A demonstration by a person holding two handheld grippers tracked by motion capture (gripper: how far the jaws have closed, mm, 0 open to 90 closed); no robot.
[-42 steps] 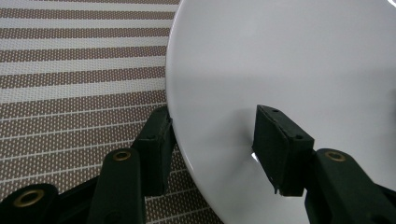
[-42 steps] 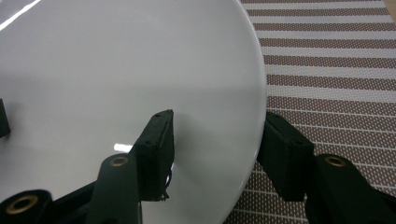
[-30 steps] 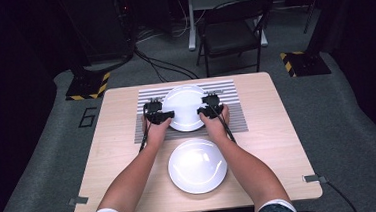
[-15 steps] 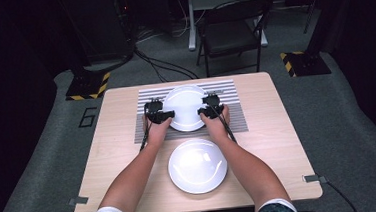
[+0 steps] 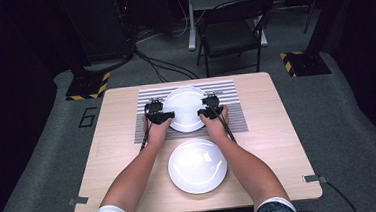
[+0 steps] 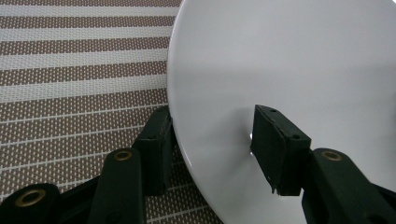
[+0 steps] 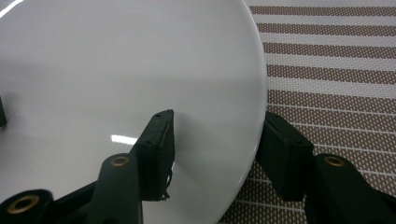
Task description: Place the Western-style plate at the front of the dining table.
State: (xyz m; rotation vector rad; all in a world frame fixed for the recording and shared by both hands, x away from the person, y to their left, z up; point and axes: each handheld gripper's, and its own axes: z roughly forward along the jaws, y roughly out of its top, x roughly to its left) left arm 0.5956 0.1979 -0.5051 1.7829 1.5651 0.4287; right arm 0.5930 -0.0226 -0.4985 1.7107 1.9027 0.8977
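A wooden table point(image 5: 270, 130) fills the middle of the high view, with a person's two bare forearms reaching in from the bottom edge. A brown and white striped placemat point(image 5: 231, 108) lies on the far half of the table, just above the centre of the frame. A white plate point(image 5: 185, 107) rests on this placemat. The left gripper point(image 5: 165, 116) grasps the plate's left rim and the right gripper point(image 5: 205, 113) grasps its right rim, both clenched on it.

In the left gripper view, the plate point(image 6: 289, 70) takes up the right and upper part of the frame. One black jaw sits on its top surface at lower right, and the other tucks under the rim at lower left, over the placemat point(image 6: 79, 84).

The right gripper view mirrors this: plate point(image 7: 126, 70) at left, one jaw on top, one beneath the rim at lower right, beside the placemat point(image 7: 331, 65).

A second white plate point(image 5: 197, 165) sits nearer the person, in the lower centre of the high view, between the forearms and untouched.
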